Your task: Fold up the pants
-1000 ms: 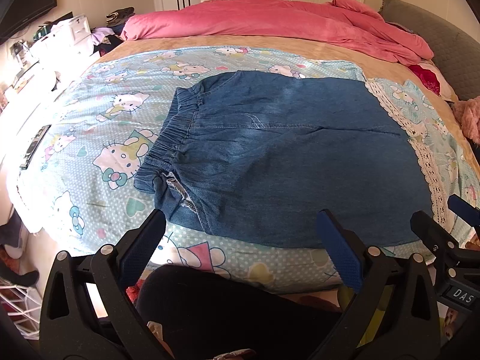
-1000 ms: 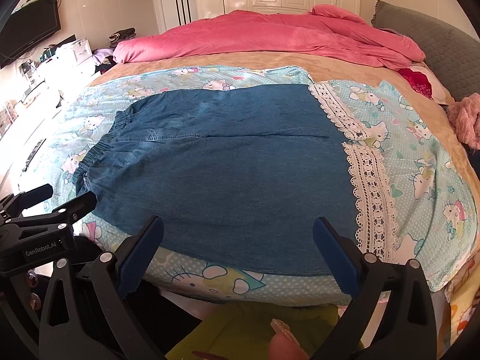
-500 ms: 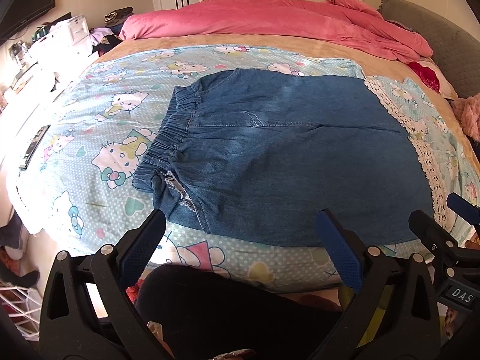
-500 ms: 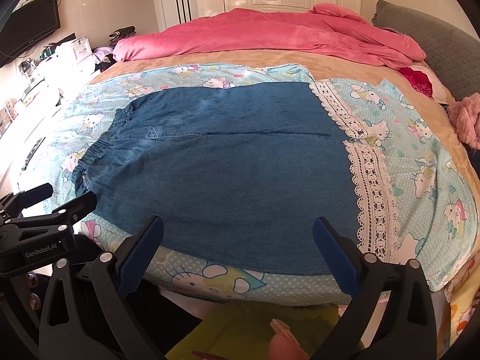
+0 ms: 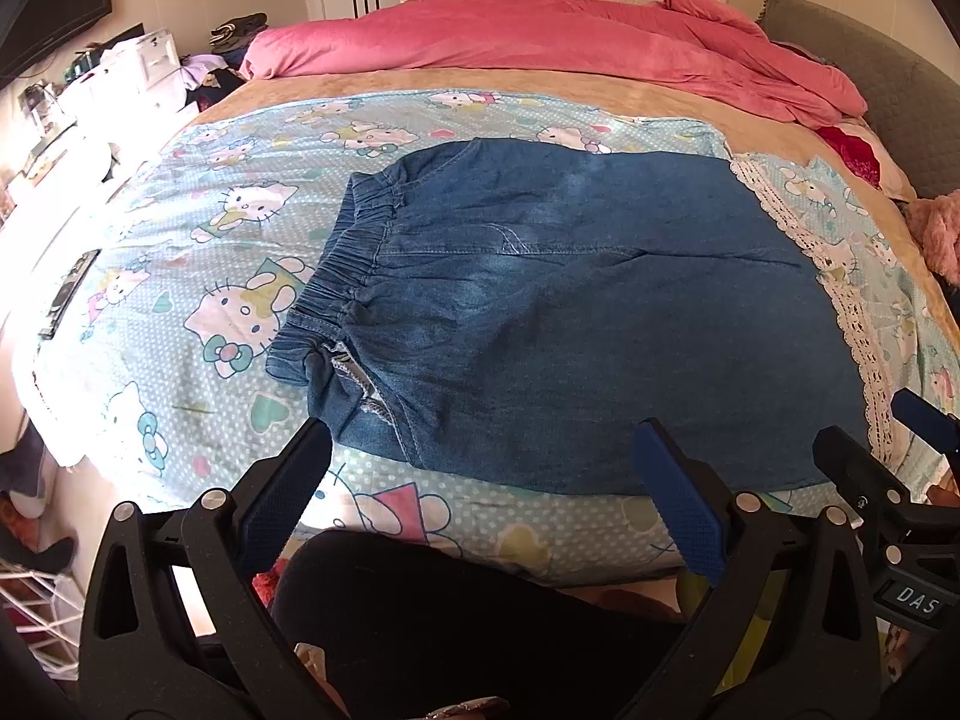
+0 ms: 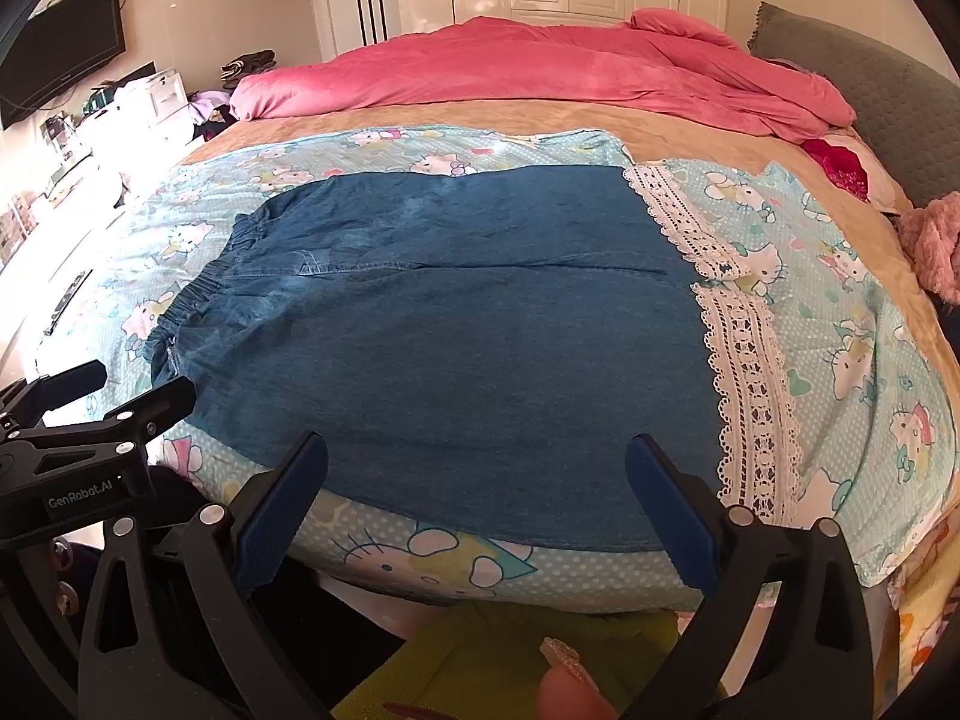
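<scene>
Blue denim pants (image 5: 570, 312) lie flat on the bed, elastic waistband (image 5: 348, 264) to the left and legs reaching right; they also show in the right wrist view (image 6: 468, 348). My left gripper (image 5: 480, 480) is open and empty, held just short of the pants' near edge by the waist end. My right gripper (image 6: 477, 486) is open and empty, over the near edge of the leg part. Each gripper shows at the side of the other's view: the right one (image 5: 888, 456), the left one (image 6: 102, 396).
The pants rest on a light blue cartoon-cat sheet (image 5: 198, 276) with a white lace border (image 6: 744, 360). A pink duvet (image 6: 540, 72) is heaped at the far side. A grey headboard cushion (image 6: 900, 96) is at the right. A dresser (image 5: 90, 96) stands left of the bed.
Both grippers have drifted slightly, so the pants sit a little lower and nearer in both views. The jaws stay open and the pants have not moved.
</scene>
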`<action>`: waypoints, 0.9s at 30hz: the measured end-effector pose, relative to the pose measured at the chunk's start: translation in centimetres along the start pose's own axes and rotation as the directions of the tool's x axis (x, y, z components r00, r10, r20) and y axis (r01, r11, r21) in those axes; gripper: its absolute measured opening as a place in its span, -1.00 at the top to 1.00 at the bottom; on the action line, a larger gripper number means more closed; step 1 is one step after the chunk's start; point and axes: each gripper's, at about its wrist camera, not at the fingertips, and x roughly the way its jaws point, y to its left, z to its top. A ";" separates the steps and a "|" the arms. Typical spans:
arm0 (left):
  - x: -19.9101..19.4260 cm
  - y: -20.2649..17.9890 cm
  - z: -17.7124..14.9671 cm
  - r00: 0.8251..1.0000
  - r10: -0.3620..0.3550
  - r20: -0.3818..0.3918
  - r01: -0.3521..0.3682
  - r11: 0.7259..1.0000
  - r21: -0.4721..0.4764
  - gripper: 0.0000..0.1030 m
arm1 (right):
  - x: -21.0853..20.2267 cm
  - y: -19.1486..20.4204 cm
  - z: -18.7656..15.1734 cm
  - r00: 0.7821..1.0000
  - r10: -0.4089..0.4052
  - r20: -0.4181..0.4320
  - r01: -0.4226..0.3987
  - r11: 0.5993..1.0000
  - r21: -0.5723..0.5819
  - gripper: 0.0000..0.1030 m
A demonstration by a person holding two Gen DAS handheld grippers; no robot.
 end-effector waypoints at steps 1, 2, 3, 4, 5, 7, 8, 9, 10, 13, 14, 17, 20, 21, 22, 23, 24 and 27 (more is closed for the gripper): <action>0.0 0.0 0.0 1.000 0.000 -0.001 0.000 1.000 -0.002 -0.83 | 0.0 0.0 0.0 1.000 0.000 -0.001 0.000 1.000 0.000 -0.92; 0.0 0.1 0.0 1.000 -0.002 -0.001 0.002 1.000 -0.003 -0.83 | 0.0 0.0 0.0 1.000 0.001 -0.001 -0.001 1.000 -0.001 -0.92; 0.1 0.1 0.0 1.000 -0.002 -0.001 0.002 1.000 -0.004 -0.83 | 0.0 0.0 0.0 1.000 0.002 -0.001 -0.002 1.000 0.000 -0.92; 0.1 0.2 0.0 1.000 -0.002 -0.002 0.002 1.000 -0.006 -0.83 | 0.1 0.0 0.0 1.000 0.002 -0.001 -0.002 1.000 -0.001 -0.92; 0.1 0.2 0.0 1.000 -0.003 -0.001 0.003 1.000 -0.007 -0.83 | 0.1 0.1 0.0 1.000 0.003 -0.001 -0.003 1.000 -0.003 -0.92; 0.3 0.4 0.1 1.000 -0.006 -0.004 0.006 1.000 -0.013 -0.83 | 0.3 0.1 0.1 1.000 0.004 0.002 -0.004 1.000 -0.005 -0.92; 0.3 0.5 0.1 1.000 -0.006 -0.005 0.006 1.000 -0.015 -0.83 | 0.3 0.2 0.2 1.000 0.006 0.002 -0.006 1.000 -0.007 -0.92; 0.4 0.6 0.2 1.000 -0.007 -0.005 0.007 1.000 -0.017 -0.83 | 0.4 0.2 0.4 1.000 0.010 0.004 -0.010 1.000 -0.008 -0.92; 0.5 0.7 0.3 1.000 -0.007 -0.005 0.007 1.000 -0.021 -0.83 | 0.6 0.2 0.5 1.000 0.016 0.007 -0.016 1.000 -0.010 -0.92; 1.2 1.2 0.7 1.000 -0.006 -0.015 0.005 0.999 -0.039 -0.83 | 1.2 0.1 1.4 1.000 0.027 0.011 -0.027 0.999 -0.023 -0.92; 1.5 1.4 0.9 1.000 -0.003 -0.021 0.002 0.999 -0.044 -0.83 | 1.5 0.0 1.7 0.999 0.034 0.004 -0.034 0.999 -0.026 -0.92; 2.0 1.9 1.5 1.000 0.010 -0.028 -0.011 0.999 -0.052 -0.83 | 2.6 0.0 2.8 0.998 0.060 -0.020 -0.061 0.997 -0.043 -0.92; 2.8 2.6 2.2 0.999 0.019 -0.038 -0.022 0.998 -0.062 -0.83 | 3.9 0.2 3.7 0.996 0.078 -0.037 -0.081 0.994 -0.072 -0.92; 3.1 2.8 2.5 0.999 0.024 -0.043 -0.027 0.997 -0.065 -0.83 | 4.3 0.3 4.1 0.996 0.083 -0.043 -0.086 0.993 -0.084 -0.92; 3.5 3.1 2.8 0.998 0.032 -0.050 -0.035 0.997 -0.070 -0.83 | 4.9 0.4 4.5 0.995 0.089 -0.052 -0.094 0.991 -0.097 -0.92; 3.8 3.5 3.1 0.998 0.042 -0.057 -0.046 0.996 -0.074 -0.83 | 5.4 0.6 4.9 0.993 0.098 -0.061 -0.105 0.989 -0.106 -0.92; 4.2 3.8 3.3 0.997 0.045 -0.061 -0.050 0.996 -0.077 -0.83 | 6.0 0.7 5.5 0.990 0.118 -0.073 -0.126 0.986 -0.113 -0.92; 5.0 4.6 4.1 0.996 0.053 -0.071 -0.059 0.994 -0.089 -0.83 | 7.1 1.1 6.8 0.988 0.136 -0.071 -0.145 0.979 -0.142 -0.92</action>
